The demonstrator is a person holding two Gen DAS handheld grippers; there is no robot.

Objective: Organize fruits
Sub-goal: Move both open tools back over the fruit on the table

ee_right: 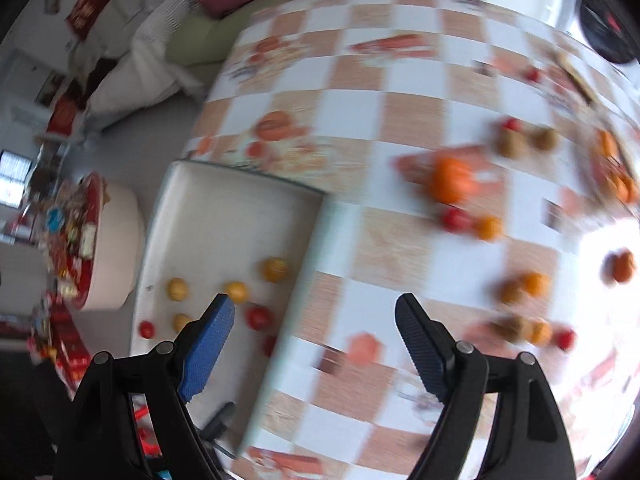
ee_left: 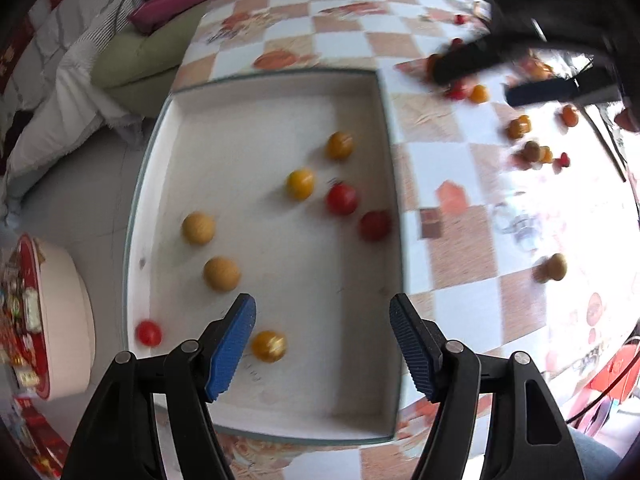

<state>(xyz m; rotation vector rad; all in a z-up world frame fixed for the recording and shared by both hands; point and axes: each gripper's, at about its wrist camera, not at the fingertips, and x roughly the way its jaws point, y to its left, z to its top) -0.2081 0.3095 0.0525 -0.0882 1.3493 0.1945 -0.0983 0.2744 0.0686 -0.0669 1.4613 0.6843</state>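
Small fruits (ee_left: 301, 184) scattered in white tray (ee_left: 224, 120)

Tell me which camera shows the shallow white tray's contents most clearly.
The left wrist view: the shallow white tray lies whole and fairly sharp, its small round fruits countable. The right wrist view shows only part of the tray, blurred, behind a finger.

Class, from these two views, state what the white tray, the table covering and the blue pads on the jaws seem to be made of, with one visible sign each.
White tray: probably matte cardboard; thin straight walls, scuffed floor.
Table covering: likely glossy vinyl; printed checks, bright glare.
Blue pads: probably ribbed rubber or plastic; fine grooves show.
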